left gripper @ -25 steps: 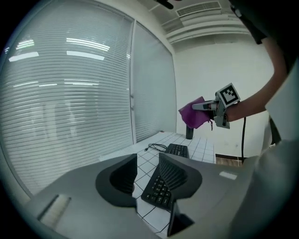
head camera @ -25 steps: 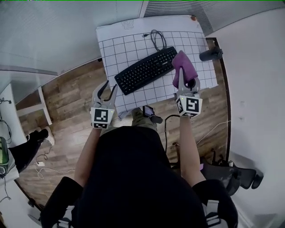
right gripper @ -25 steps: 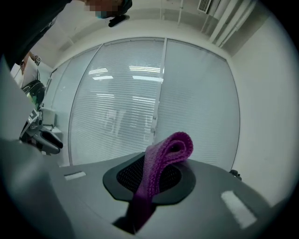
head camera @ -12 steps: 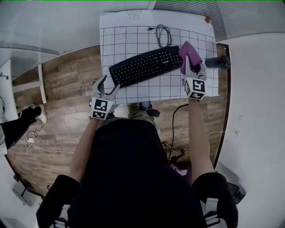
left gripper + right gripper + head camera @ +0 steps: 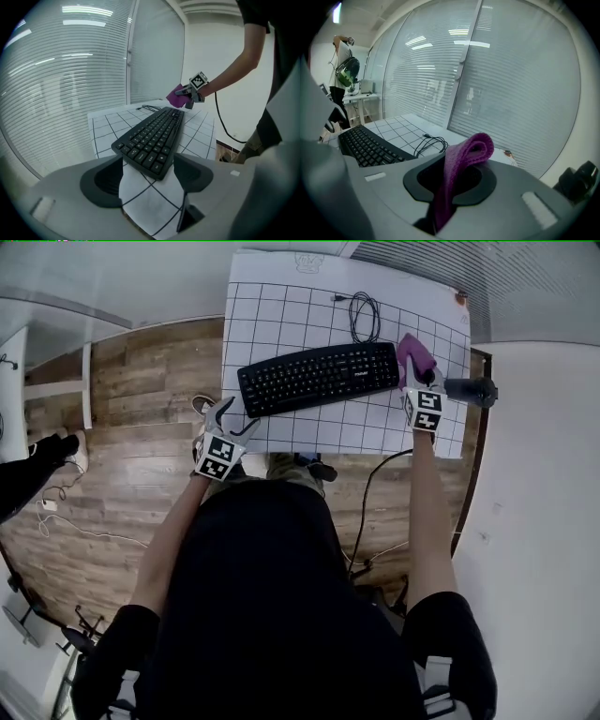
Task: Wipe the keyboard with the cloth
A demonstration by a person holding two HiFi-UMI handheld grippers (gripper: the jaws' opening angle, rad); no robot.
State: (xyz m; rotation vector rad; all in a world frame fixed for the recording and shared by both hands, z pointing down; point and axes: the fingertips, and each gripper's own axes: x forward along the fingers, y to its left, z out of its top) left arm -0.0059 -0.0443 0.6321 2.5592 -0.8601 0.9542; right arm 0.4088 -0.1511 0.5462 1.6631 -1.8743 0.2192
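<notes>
A black keyboard [image 5: 319, 377] lies slanted on a white gridded mat [image 5: 281, 315]. My left gripper [image 5: 236, 414] hangs at the mat's near left edge with its jaws opening. The keyboard's [image 5: 152, 136] left end lies just ahead of this gripper [image 5: 147, 180], and its pads touch nothing. My right gripper [image 5: 419, 381] is by the keyboard's right end, shut on a purple cloth [image 5: 414, 356]. In the right gripper view the cloth [image 5: 461, 164] stands up folded from between the jaws of that gripper [image 5: 450, 180]. The cloth [image 5: 176, 96] shows far off in the left gripper view.
A coiled black cable [image 5: 363, 310] lies on the mat behind the keyboard. A dark cylinder [image 5: 469, 388] sticks out at the table's right edge. Wooden floor [image 5: 141, 427] lies left of the table. A glass wall with blinds [image 5: 497, 79] stands behind it.
Both grippers have come down toward the table. The left jaws have spread wider at the mat's edge. The right gripper has carried the cloth to the keyboard's right end.
</notes>
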